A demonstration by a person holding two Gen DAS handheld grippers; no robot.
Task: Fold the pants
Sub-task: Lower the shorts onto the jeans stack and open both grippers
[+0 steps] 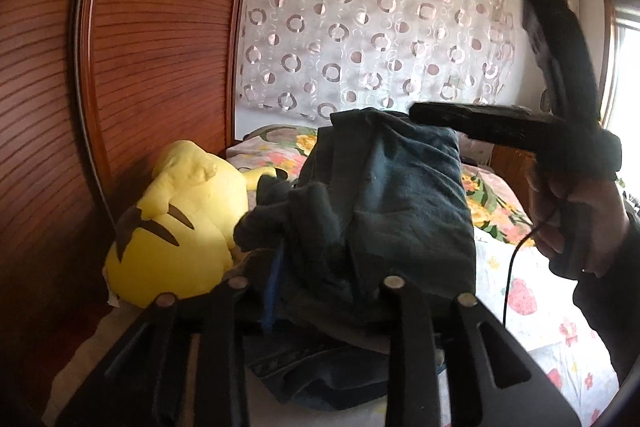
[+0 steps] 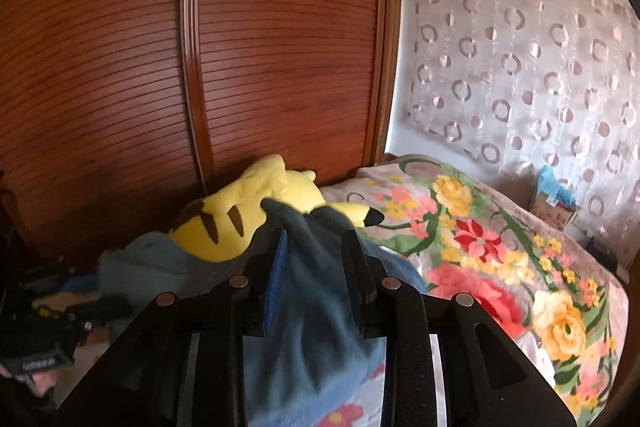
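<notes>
1. Hanging bunched and rumpled, the dark teal pants (image 1: 384, 195) are lifted above the flowered bedspread (image 1: 552, 311), strung between the two tongs; no leg or waistband can be told apart in this heap, so the fold looks barely begun.
2. Ahead of the left gripper (image 1: 320, 267), the cloth rises in a mound. Its fingertips are buried in the fabric and I cannot tell whether they are apart or pinched together.
3. The right gripper (image 2: 316, 239) has its fingers clamped on a fold of the pants, which spills back over its frame. In the left wrist view it sits up and to the right of the left tongs, at the top edge of the mound.
4. Risk: only a small pinch of thick cloth appears to be held. A quick pull could let it slide out, dropping that side in a crumple.
5. Risk: because the garment is bunched, the tongs may be holding mismatched layers; laying it down like this would likely give a twisted, lopsided fold.
6. Just beyond and left of both tongs lies a yellow plush toy (image 2: 256, 211), touching or nearly touching the cloth. Spreading the pants that way could drape them over it or drag it along.
7. A thin black cable (image 1: 516, 263) hangs below the right gripper's handle, near the cloth's right edge, and might snag.
</notes>
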